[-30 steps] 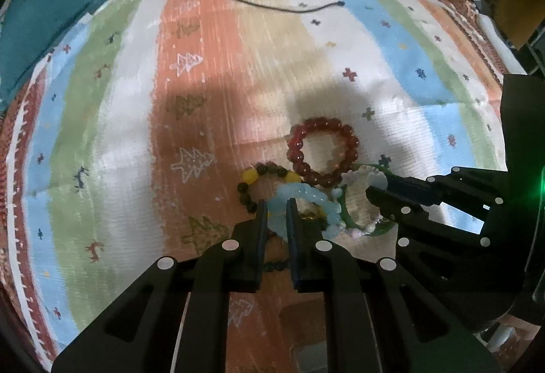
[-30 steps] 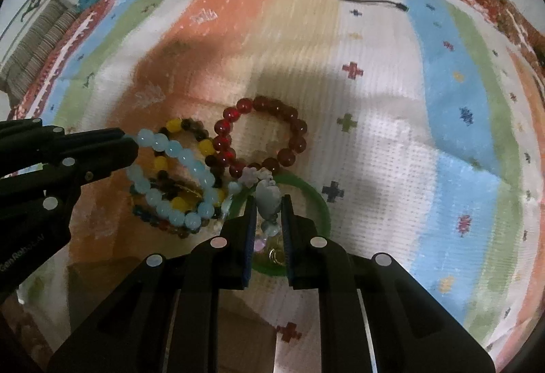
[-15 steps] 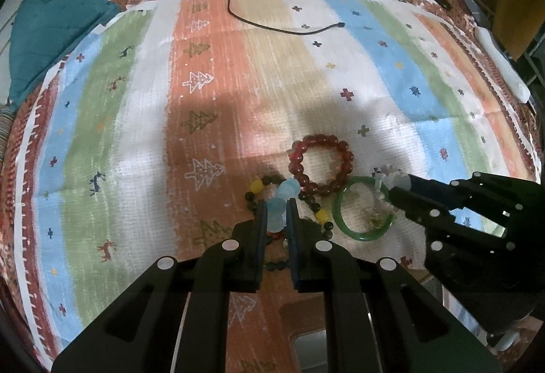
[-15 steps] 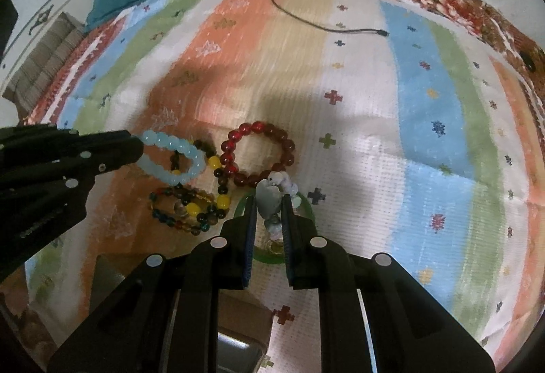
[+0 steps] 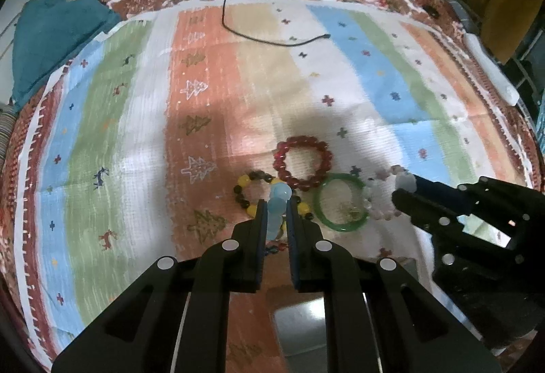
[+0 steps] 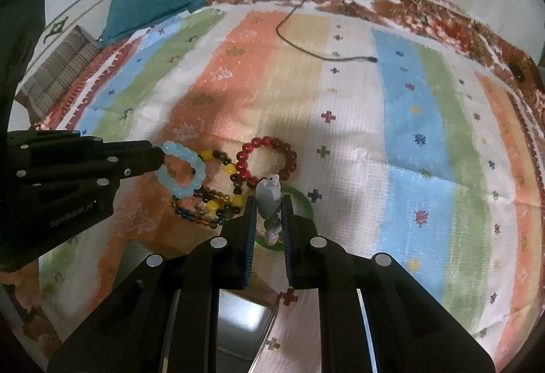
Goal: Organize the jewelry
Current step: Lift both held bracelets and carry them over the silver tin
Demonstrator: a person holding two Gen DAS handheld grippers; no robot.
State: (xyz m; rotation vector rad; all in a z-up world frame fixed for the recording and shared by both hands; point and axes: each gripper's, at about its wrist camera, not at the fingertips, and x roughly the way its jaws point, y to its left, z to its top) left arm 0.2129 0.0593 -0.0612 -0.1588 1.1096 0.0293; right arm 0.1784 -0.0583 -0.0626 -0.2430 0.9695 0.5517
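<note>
Both grippers are coming up off the striped rug together, and each brings a bracelet with it! The left gripper has its jaws pinching the pale blue bead bracelet, which a second ago lay tangled on the pile and now hangs clear of it as an open loop. The right gripper pinches the white and pink bracelet, its grey-white charm squeezed between the jaws, lifted off the green bangle it was draped across. So the heap is being thinned: by my reading two pieces are separated and need a place to go. On the rug remain the red bead bracelet, the bangle just beside it, and the dark-and-yellow bead strands, touching one another in a cluster.
</note>
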